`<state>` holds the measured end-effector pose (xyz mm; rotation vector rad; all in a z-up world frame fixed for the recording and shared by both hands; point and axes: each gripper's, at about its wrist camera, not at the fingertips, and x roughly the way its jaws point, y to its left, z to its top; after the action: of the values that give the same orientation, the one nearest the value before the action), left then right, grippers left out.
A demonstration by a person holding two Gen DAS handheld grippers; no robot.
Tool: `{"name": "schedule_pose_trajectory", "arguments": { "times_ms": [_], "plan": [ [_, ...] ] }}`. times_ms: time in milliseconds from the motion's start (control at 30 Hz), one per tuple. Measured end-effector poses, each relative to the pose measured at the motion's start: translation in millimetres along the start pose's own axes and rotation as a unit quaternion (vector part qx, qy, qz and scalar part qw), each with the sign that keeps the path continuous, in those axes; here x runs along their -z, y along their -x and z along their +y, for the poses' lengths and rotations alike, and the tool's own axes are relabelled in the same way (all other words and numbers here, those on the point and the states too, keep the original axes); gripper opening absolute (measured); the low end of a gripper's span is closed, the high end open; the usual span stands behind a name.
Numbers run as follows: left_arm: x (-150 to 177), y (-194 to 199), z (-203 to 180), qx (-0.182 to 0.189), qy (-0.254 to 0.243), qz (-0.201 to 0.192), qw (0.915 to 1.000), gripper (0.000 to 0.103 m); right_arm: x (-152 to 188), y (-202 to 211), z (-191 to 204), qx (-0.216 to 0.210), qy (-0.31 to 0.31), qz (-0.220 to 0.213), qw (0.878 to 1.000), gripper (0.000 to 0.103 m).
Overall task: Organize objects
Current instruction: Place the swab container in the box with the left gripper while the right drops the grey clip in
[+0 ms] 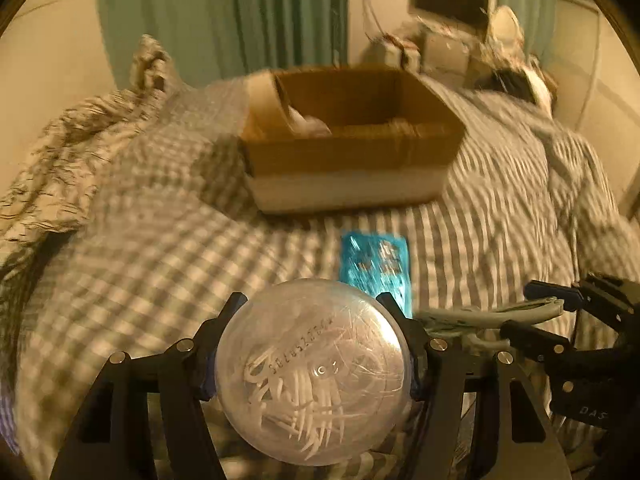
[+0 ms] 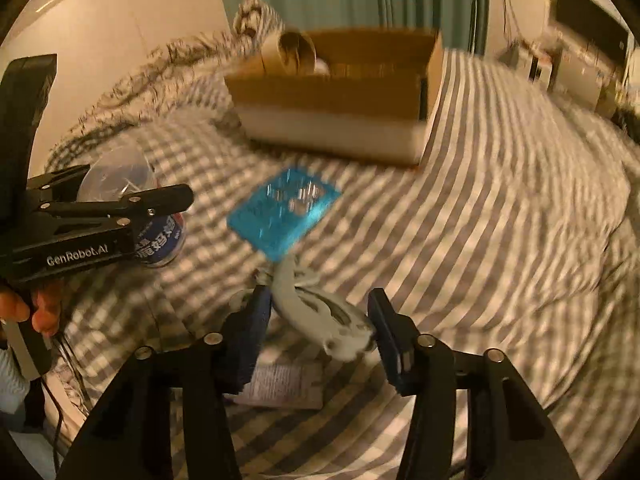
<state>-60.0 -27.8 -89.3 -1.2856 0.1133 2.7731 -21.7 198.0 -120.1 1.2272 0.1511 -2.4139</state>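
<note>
My left gripper is shut on a clear round container of white floss picks and holds it above the bed; it also shows in the right wrist view. My right gripper is shut on a pale grey-white object that looks like a coiled cable or tool; it shows from the side in the left wrist view. A shiny blue packet lies on the striped bedding just beyond both grippers. An open cardboard box stands farther back.
The box holds a white item and a cardboard tube. A crumpled patterned blanket lies at the left. A printed paper lies under the right gripper. Cluttered shelves and a dark screen stand at the back right.
</note>
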Motion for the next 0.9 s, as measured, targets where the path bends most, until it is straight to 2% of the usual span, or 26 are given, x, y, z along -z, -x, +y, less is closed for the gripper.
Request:
{"name": "schedule_pose_trajectory", "arguments": {
  "times_ms": [67, 100, 133, 167, 333, 500, 667, 767, 900],
  "plan": [
    [-11.0, 9.6, 7.4, 0.001, 0.013, -0.011, 0.9999, 0.067, -13.0, 8.5, 0.5, 0.014, 0.011, -0.013, 1.000, 0.044],
    [-17.1, 15.4, 11.4, 0.005, 0.021, -0.019, 0.9996, 0.067, -18.4, 10.7, 1.1, 0.014, 0.013, -0.017, 1.000, 0.025],
    [-23.1, 19.8, 14.7, 0.008, 0.027, -0.027, 0.9992, 0.067, -23.7, 12.8, 0.9, 0.011, 0.016, -0.021, 1.000, 0.011],
    [-27.7, 23.1, 16.7, 0.012, 0.031, -0.032, 0.9989, 0.067, -28.5, 15.7, -1.2, 0.000, 0.016, -0.026, 1.000, 0.010],
    [-59.7, 30.7, 17.4, 0.018, 0.027, -0.054, 0.9980, 0.067, -58.5, 18.1, -2.1, 0.011, 0.033, -0.038, 0.999, 0.009],
    [-106.4, 35.4, 16.8, 0.042, 0.029, -0.078, 0.9956, 0.067, -108.2, 43.4, -8.3, 0.004, 0.039, -0.089, 0.995, 0.009],
    [-153.2, 29.7, 12.4, 0.039, 0.021, -0.105, 0.9935, 0.067, -175.4, 72.5, -22.5, -0.005, 0.025, -0.152, 0.988, 0.009],
    [-176.7, 12.0, 8.2, 0.041, 0.019, -0.106, 0.9933, 0.067, -207.7, 65.6, -31.8, -0.016, 0.016, -0.157, 0.987, 0.009],
    [-193.1, -25.0, 0.7, 0.034, 0.007, -0.094, 0.9950, 0.067, -233.6, 26.2, -44.2, -0.026, -0.001, -0.131, 0.991, 0.009]
  ]
}}
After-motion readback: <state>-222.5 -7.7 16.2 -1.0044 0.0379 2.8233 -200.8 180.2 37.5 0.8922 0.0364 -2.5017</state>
